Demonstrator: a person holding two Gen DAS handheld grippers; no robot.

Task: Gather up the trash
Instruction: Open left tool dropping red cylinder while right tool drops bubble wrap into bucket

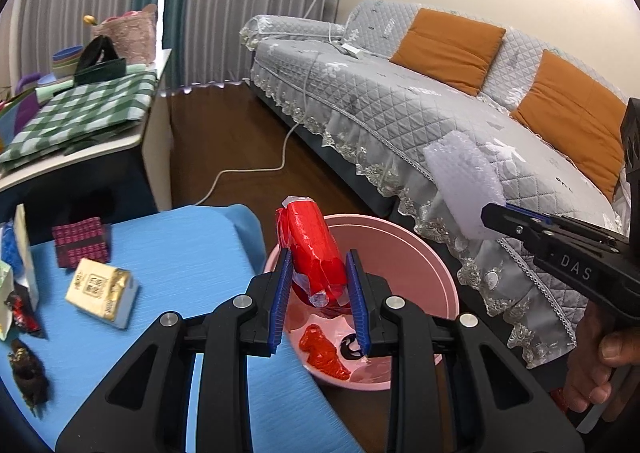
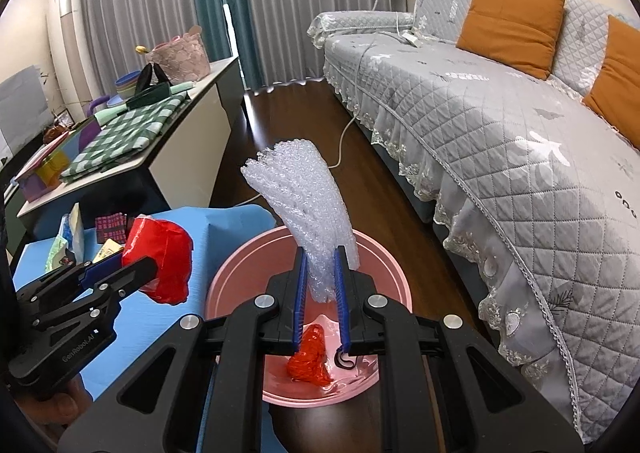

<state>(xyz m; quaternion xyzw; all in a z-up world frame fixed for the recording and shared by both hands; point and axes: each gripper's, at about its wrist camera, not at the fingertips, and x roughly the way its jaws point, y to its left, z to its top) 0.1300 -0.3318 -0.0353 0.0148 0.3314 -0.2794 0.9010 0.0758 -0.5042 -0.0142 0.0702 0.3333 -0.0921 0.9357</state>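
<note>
My left gripper is shut on a red plastic wrapper and holds it over the near-left rim of the pink bin. The wrapper also shows in the right wrist view. My right gripper is shut on a strip of clear bubble wrap, upright above the pink bin. In the left wrist view the bubble wrap sits at the right. Crumpled red trash and a small black piece lie in the bin.
A blue table at the left holds a gold-white packet, a maroon box and dark scraps. A grey sofa with orange cushions runs along the right. A side cabinet stands behind. A white cable crosses the floor.
</note>
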